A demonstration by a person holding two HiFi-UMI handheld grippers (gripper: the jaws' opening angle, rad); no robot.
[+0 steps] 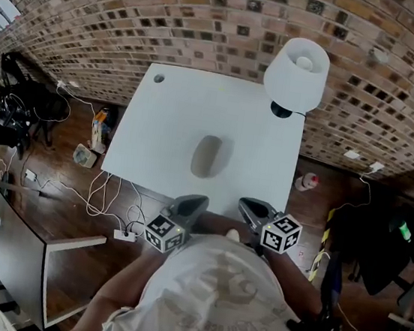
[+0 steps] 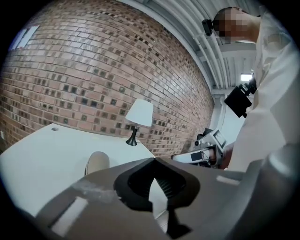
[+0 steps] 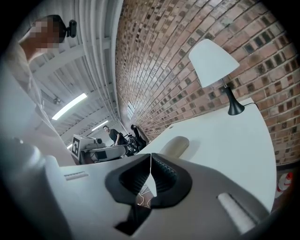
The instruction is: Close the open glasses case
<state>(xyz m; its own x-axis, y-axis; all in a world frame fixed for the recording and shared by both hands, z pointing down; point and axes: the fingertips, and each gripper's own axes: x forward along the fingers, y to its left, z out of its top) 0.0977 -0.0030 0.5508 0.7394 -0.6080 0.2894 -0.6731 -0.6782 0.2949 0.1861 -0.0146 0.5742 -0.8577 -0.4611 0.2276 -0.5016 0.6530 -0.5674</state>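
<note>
Hard against brick wall (image 1: 211,18), white table (image 1: 168,118) with lamp (image 1: 297,73), glasses case (image 1: 207,156).

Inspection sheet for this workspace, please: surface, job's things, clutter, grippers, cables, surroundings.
Surface: white table, cable hole at its far left corner.
Job's things: glasses case lying mid-table; it looks closed.
Clutter: lamp at the far right corner.
Grippers: left gripper and right gripper at the near edge, both shut and empty, apart from the case.
Cables: white cables and power strip on the floor, left.
Surroundings: brick wall; bottle on the floor, right.
</note>
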